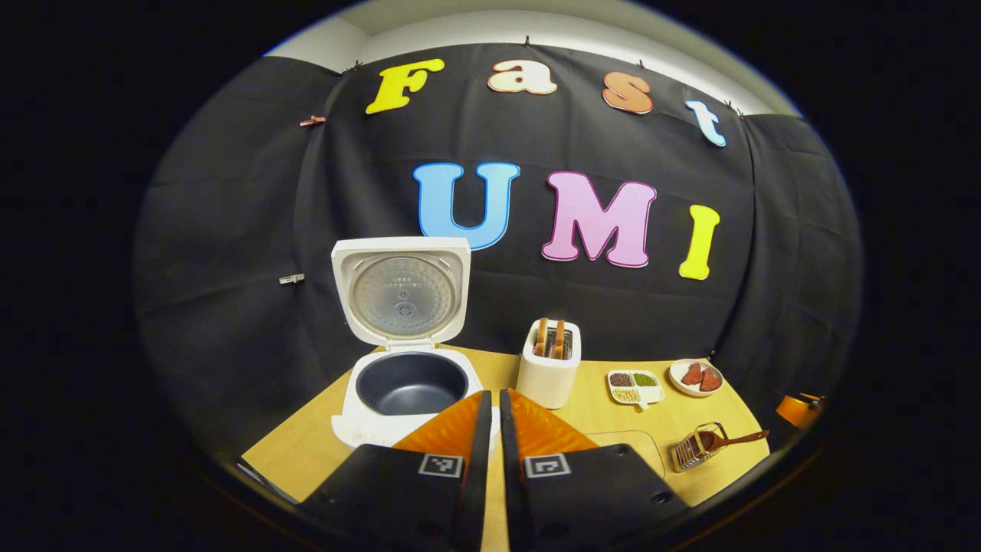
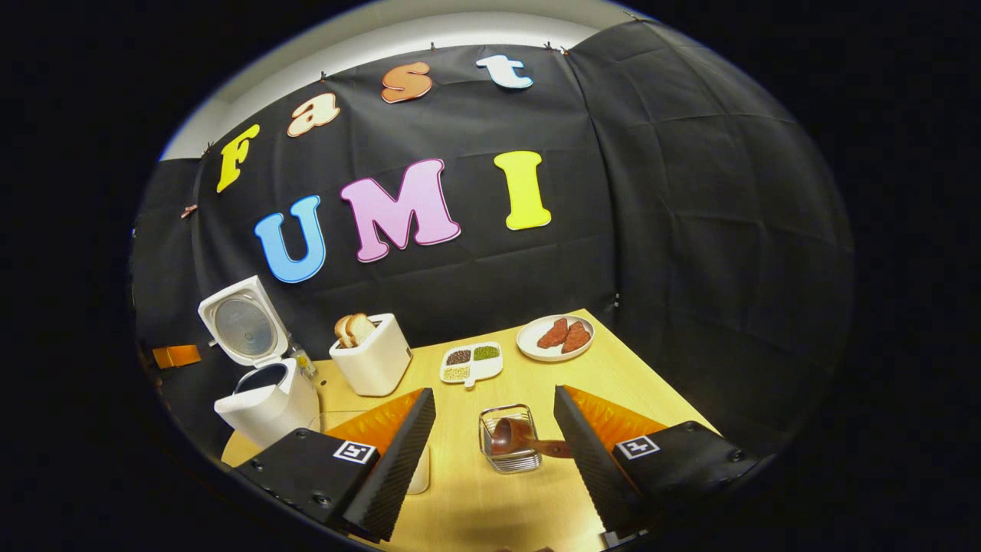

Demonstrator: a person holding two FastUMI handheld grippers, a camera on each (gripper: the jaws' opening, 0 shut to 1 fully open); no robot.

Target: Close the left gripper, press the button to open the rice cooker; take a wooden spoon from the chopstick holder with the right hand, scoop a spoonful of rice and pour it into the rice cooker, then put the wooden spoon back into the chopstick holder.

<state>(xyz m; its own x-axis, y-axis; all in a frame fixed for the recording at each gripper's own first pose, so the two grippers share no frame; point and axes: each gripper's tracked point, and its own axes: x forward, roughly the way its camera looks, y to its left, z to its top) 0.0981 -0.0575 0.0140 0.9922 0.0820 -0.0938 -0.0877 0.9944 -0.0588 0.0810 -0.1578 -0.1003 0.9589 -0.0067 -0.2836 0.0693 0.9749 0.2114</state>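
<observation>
Rice cooker (image 1: 406, 345) lid up, no legible labels

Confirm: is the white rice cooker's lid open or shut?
Open: the white rice cooker has its hinged lid standing upright, exposing the dark inner pot.

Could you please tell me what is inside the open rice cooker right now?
The rice cooker's dark inner pot looks bare; its near bottom is hidden behind the rim and left gripper.

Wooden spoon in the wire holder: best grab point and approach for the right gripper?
Grip the handle of the wooden spoon, which juts out of the chopstick holder toward the right finger. The bowl sits down inside the wire walls, so it is hard to reach. Come in from the handle's free side with the open right gripper, jaws across the shaft.
</observation>
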